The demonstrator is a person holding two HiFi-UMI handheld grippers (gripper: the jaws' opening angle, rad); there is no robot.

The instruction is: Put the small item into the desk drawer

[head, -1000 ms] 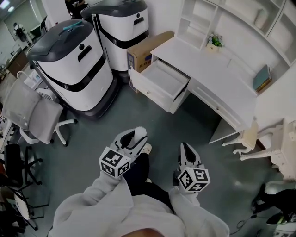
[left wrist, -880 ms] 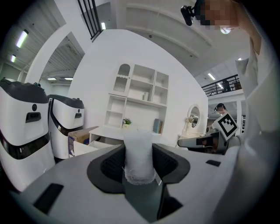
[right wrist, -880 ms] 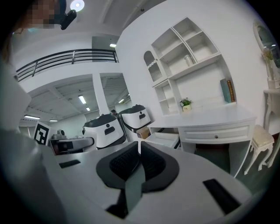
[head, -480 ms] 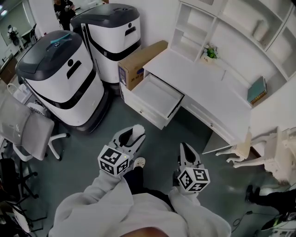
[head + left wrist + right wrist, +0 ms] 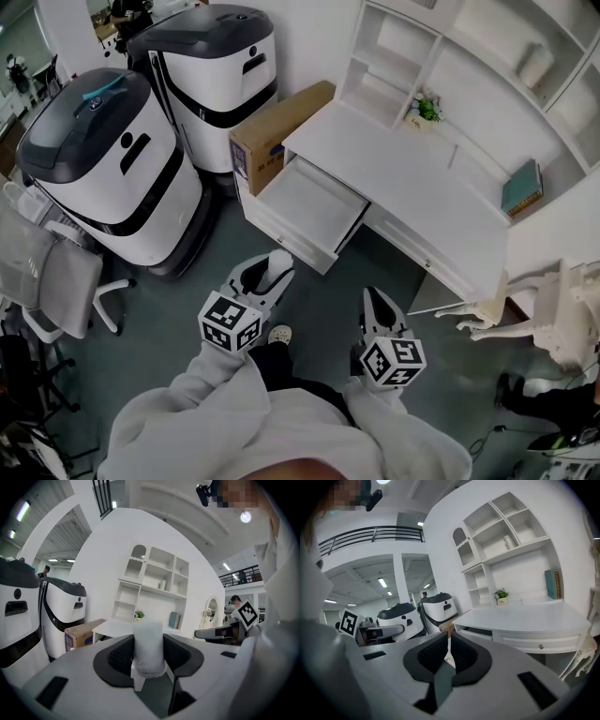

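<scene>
**Head view:** The person stands on a grey floor, well short of the white desk [image 5: 427, 192]. Its drawer [image 5: 302, 202] is pulled out at the desk's left end and shows nothing inside. A cardboard box [image 5: 277, 129] lies against that same end. The left gripper [image 5: 265, 277] points toward the drawer, and a small white item [image 5: 279, 262] sticks out past its jaws. The right gripper [image 5: 377, 305] is beside it, and its tips carry nothing.

**Left gripper view:** The left gripper [image 5: 149, 657] has its jaws about halfway apart. Both pads press on the small white item [image 5: 148, 639], a soft, cloth-like roll standing upright between them. The desk [image 5: 114, 629] and the box [image 5: 80, 635] are well beyond the jaws.

**Right gripper view:** The right gripper [image 5: 448, 651] has its jaws almost together, with only a thin slit between the pads and nothing in it. The desk [image 5: 527, 618] is ahead and to the right.
</scene>
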